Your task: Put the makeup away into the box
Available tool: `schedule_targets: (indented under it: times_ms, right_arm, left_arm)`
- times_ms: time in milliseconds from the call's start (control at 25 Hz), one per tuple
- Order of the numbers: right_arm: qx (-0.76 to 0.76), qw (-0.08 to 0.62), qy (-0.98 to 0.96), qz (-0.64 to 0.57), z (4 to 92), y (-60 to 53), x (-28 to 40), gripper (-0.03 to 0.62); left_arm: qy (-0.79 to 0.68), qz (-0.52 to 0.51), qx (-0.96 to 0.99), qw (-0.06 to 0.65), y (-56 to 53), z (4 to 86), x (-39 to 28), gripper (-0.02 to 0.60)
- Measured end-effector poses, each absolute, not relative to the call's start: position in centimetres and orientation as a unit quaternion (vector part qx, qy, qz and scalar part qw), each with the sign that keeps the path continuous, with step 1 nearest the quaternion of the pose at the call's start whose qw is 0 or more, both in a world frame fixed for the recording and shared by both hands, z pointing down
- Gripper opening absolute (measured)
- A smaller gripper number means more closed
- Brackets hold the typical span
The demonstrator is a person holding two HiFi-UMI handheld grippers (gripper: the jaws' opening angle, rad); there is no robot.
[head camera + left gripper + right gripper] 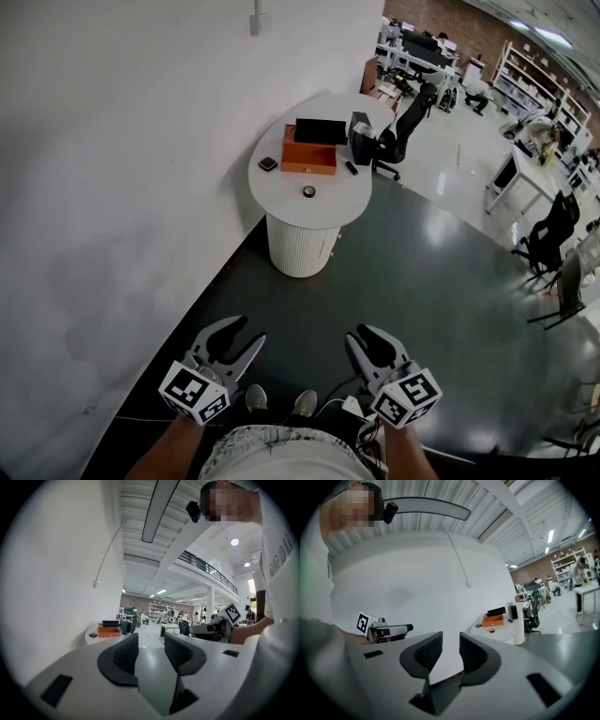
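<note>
Far ahead, an orange box [308, 156] with a raised black lid sits on a round white table [281, 192]. Around it lie a small black square compact [268, 164], a round black makeup item [308, 191] and a short black stick [351, 168]. My left gripper [234, 339] and right gripper [366, 345] are held close to my body, well short of the table. Both stand open with nothing between the jaws. The left gripper view has its gripper [151, 652] facing the box [108, 631]. The right gripper view shows its gripper [451, 649] with the box [492, 619] beyond.
A white wall [112, 187] runs along the left. The dark floor [422, 281] lies between me and the table. A black office chair [405, 122] stands behind the table, with desks [520, 183] and more chairs to the right. A black item [361, 139] stands beside the box.
</note>
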State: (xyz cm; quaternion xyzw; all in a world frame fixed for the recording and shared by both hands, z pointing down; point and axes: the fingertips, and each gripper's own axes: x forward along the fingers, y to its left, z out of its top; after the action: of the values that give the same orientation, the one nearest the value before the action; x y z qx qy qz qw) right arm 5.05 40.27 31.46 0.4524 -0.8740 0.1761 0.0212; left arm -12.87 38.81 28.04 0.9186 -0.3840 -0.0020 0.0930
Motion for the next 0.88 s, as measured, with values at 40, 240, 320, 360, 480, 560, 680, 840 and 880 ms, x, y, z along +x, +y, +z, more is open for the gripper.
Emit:
schedule_targets:
  times_ms: [40,240,320,360,480,560,680,840,880]
  right_arm:
    - [0.453,0.021,-0.874,0.177,31.5,40.2,5.1,0.12]
    - [0.458,0.022,-0.871,0.177,31.8,40.1,5.4,0.137]
    - [0.46,0.021,-0.87,0.176,31.9,40.0,5.7,0.14]
    - [0.461,0.02,-0.869,0.177,31.9,39.9,5.8,0.144]
    - [0.463,0.02,-0.868,0.178,31.8,39.8,6.2,0.161]
    - [0.465,0.018,-0.867,0.179,31.7,39.7,6.3,0.173]
    - [0.465,0.018,-0.867,0.18,31.7,39.4,6.5,0.189]
    - [0.465,0.019,-0.866,0.181,31.9,39.1,7.0,0.207]
    - [0.466,0.018,-0.866,0.181,31.9,39.0,7.2,0.213]
  left_arm:
    - [-0.384,-0.002,0.918,0.093,38.8,28.1,-12.9,0.185]
    - [-0.386,-0.004,0.917,0.099,38.6,28.3,-13.0,0.198]
    - [-0.387,-0.004,0.917,0.099,38.5,28.5,-12.9,0.201]
    - [-0.387,-0.004,0.917,0.099,38.4,28.5,-12.8,0.203]
    - [-0.39,-0.002,0.916,0.099,38.4,28.4,-12.7,0.21]
    - [-0.392,-0.001,0.915,0.099,38.4,28.4,-12.6,0.214]
    - [-0.394,-0.001,0.914,0.099,38.1,28.4,-12.6,0.221]
    - [-0.398,-0.001,0.912,0.099,37.7,28.5,-12.3,0.233]
    - [-0.399,-0.001,0.912,0.099,37.7,28.6,-12.2,0.236]
